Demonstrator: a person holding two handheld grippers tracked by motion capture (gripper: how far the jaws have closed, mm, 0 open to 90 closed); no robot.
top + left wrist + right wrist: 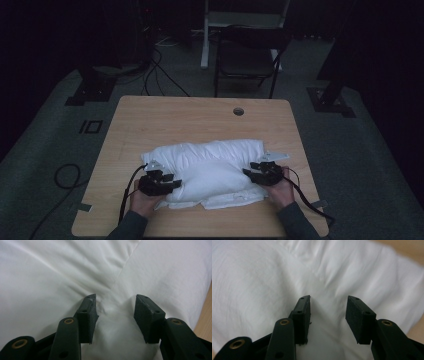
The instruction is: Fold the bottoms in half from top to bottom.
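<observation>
While one white pillow (207,170) lies near-centre on the desk (150,120), two claws flank it. Left claw (172,182) and right claw (248,172) each gape half-open over its fabric, gripping nothing.

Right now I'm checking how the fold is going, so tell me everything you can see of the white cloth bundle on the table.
The white cloth bundle is soft, puffy, wrinkled fabric, folded into a rough rectangle lying flat on the near half of the wooden table. A thinner layer sticks out along its near edge. The left gripper and right gripper sit at its two ends, jaws apart; in the gripper views fabric bulges between the pads, with no clamping visible.
</observation>
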